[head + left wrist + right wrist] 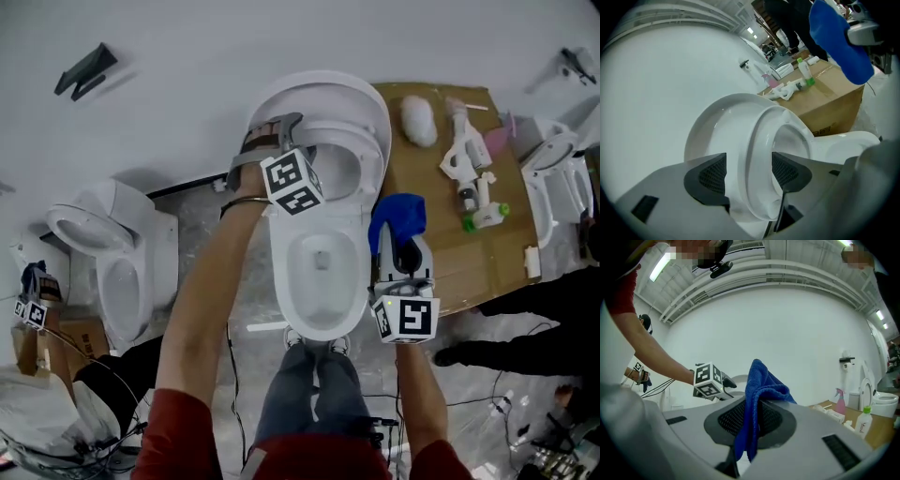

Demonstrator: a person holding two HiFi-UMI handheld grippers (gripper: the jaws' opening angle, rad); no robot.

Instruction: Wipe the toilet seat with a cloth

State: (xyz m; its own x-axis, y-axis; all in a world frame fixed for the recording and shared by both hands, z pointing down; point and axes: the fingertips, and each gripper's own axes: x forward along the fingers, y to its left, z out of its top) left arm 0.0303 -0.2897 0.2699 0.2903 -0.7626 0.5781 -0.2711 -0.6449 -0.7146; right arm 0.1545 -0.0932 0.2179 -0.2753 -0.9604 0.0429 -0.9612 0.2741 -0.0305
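right gripper (391,239) is clamped on the blue cloth (398,214) and held just beside the bowl (362,277) on its right. we reckon it's parked there, ready to wipe once the seat is sorted. further out, the left gripper (749,174) has its jaws wide apart, straddling the edge of the raised toilet seat (760,136). the pads are clear of it, so there's no grip. the seat stands up against the lid (314,89). the cloth is apart from the seat, nearer us and to its right. our read: wiping not started.
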